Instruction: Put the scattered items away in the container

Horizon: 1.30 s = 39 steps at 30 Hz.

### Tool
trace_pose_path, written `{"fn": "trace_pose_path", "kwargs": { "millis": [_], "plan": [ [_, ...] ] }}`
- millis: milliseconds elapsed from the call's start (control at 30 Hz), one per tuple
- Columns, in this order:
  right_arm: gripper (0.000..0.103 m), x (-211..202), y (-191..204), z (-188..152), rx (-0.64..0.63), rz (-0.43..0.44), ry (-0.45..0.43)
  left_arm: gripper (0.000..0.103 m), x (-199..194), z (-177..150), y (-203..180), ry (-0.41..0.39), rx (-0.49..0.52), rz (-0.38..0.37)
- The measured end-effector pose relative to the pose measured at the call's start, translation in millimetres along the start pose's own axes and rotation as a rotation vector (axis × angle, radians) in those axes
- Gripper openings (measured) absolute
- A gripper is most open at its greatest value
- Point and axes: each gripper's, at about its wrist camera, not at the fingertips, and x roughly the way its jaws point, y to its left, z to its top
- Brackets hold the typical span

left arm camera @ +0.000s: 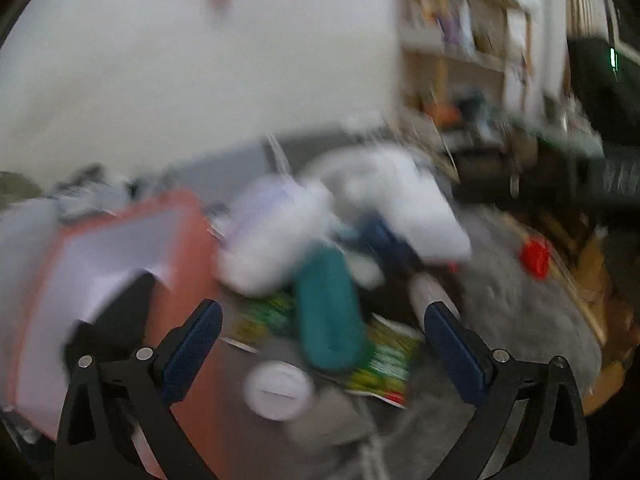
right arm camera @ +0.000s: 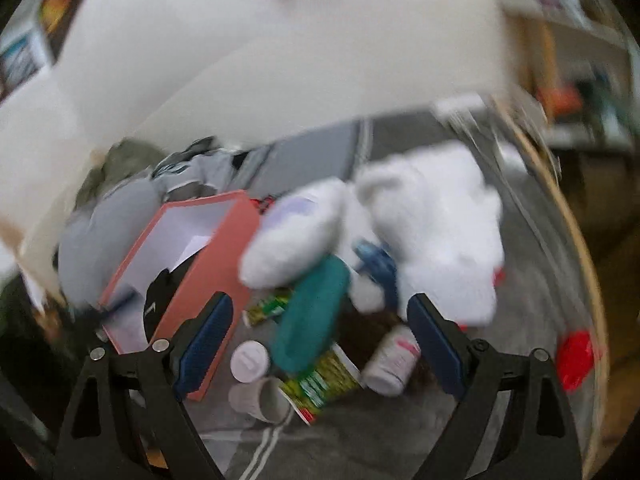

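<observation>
Both views are blurred. A pink box (left arm camera: 192,248) (right arm camera: 216,272) with a white inside and a black item in it stands at the left. Beside it lie a teal case (left arm camera: 328,332) (right arm camera: 312,328), a green-yellow packet (left arm camera: 384,364) (right arm camera: 324,376), a white round jar (left arm camera: 278,390) (right arm camera: 250,360), a tipped paper cup (right arm camera: 260,398), a white bottle (right arm camera: 390,364) and a white plush toy (left arm camera: 392,200) (right arm camera: 432,220). My left gripper (left arm camera: 322,312) and right gripper (right arm camera: 320,300) hover open over the pile, the teal case showing between the fingers, untouched.
A red item (left arm camera: 534,258) (right arm camera: 574,356) lies at the right on the grey cloth (right arm camera: 360,440). The table's wooden rim (right arm camera: 580,260) curves along the right. Grey fabric (right arm camera: 100,232) is heaped behind the box. Shelves (left arm camera: 460,40) stand against the back wall.
</observation>
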Motion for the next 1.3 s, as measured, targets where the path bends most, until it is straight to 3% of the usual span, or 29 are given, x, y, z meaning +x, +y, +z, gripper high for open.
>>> {"fn": "trace_pose_path", "kwargs": {
  "millis": [133, 267, 367, 567, 600, 633, 667, 800, 967, 1167, 1300],
  "plan": [
    [0.09, 15, -46, -7, 0.114, -0.03, 0.089, 0.102, 54, 2, -20, 0.129, 0.015, 0.022],
    [0.08, 32, -79, -19, 0.216, -0.004, 0.19, 0.102, 98, -1, -16, 0.239, -0.057, 0.018],
    [0.077, 31, -96, -24, 0.271, 0.021, 0.204, 0.102, 119, -3, -10, 0.272, -0.108, 0.016],
    [0.077, 32, -100, -19, 0.242, 0.025, 0.212, 0.102, 144, -1, 2, 0.286, -0.187, 0.029],
    [0.077, 34, -102, -20, 0.245, 0.031, 0.217, 0.092, 150, -1, 3, 0.283, -0.195, 0.022],
    [0.077, 36, -103, -21, 0.25, 0.038, 0.224, 0.066, 155, 0, 6, 0.28, -0.205, 0.012],
    [0.077, 40, -104, -23, 0.26, 0.049, 0.236, 0.065, 158, 0, 7, 0.292, -0.22, 0.001],
    [0.067, 63, -107, -34, 0.328, 0.102, 0.305, 0.065, 152, -2, 5, 0.289, -0.253, 0.019],
    [0.06, 93, -106, -44, 0.384, 0.124, 0.367, 0.065, 137, -8, -3, 0.286, -0.315, -0.021],
    [0.049, 111, -97, -49, 0.362, 0.064, 0.401, 0.065, 106, -10, -17, 0.252, -0.311, -0.024],
    [0.047, 110, -98, -50, 0.401, 0.05, 0.387, 0.065, 76, -4, -10, 0.208, -0.306, -0.041]
  ]
}}
